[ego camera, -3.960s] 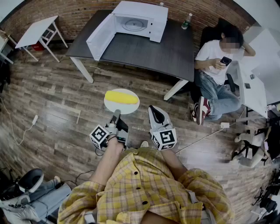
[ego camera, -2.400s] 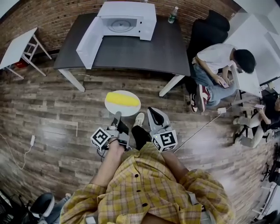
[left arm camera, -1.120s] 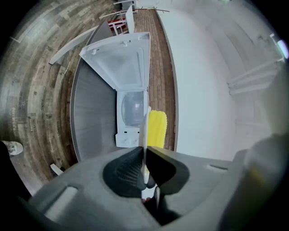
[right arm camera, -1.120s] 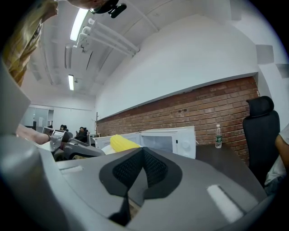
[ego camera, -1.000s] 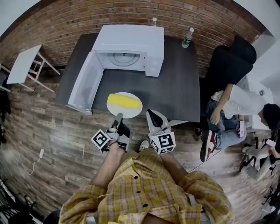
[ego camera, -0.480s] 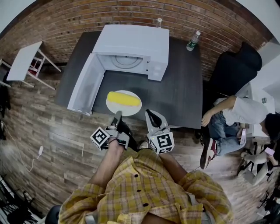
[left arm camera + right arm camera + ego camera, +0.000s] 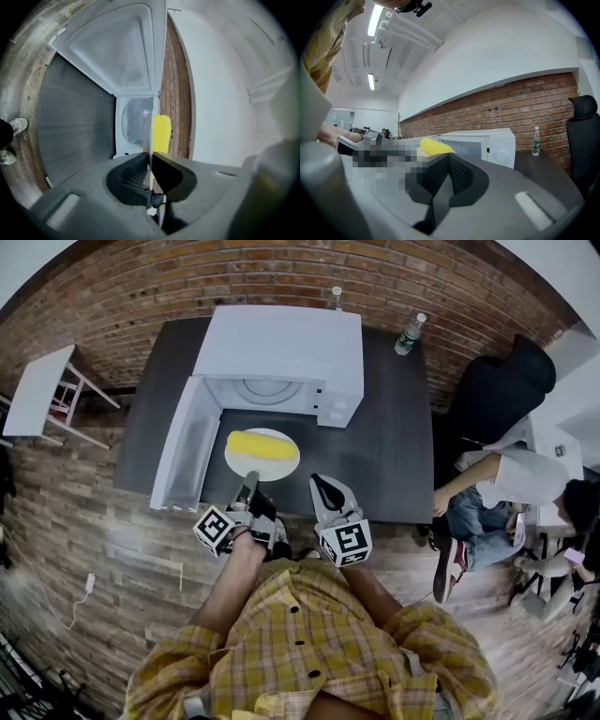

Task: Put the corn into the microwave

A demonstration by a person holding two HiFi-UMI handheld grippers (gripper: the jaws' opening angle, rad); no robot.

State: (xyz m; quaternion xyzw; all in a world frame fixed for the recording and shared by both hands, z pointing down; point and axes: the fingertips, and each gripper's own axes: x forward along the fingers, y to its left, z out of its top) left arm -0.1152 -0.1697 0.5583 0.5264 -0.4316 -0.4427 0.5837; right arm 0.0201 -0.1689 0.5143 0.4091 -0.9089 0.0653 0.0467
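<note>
A yellow corn cob (image 7: 261, 443) lies on a white plate (image 7: 281, 468). My left gripper (image 7: 249, 478) is shut on the plate's near rim and holds it level over the dark table (image 7: 384, 456), in front of the open white microwave (image 7: 281, 343). Its jaws are easing open slightly, but the pads still pinch the rim. In the left gripper view the plate edge (image 7: 147, 131) and corn (image 7: 162, 133) stand before the microwave cavity (image 7: 133, 124). My right gripper (image 7: 319, 482) is shut and empty, just right of the plate. The corn (image 7: 435, 146) also shows in the right gripper view.
The microwave door (image 7: 183, 456) swings out to the left of the plate. A water bottle (image 7: 410, 332) stands at the table's back right. A black chair (image 7: 497, 381) and a seated person (image 7: 525, 484) are on the right, a brick wall (image 7: 141, 277) behind.
The plate with the corn has travelled from over the wooden floor to over the table, closer to the microwave's opening. Both grippers moved forward together; the grip is unchanged.
</note>
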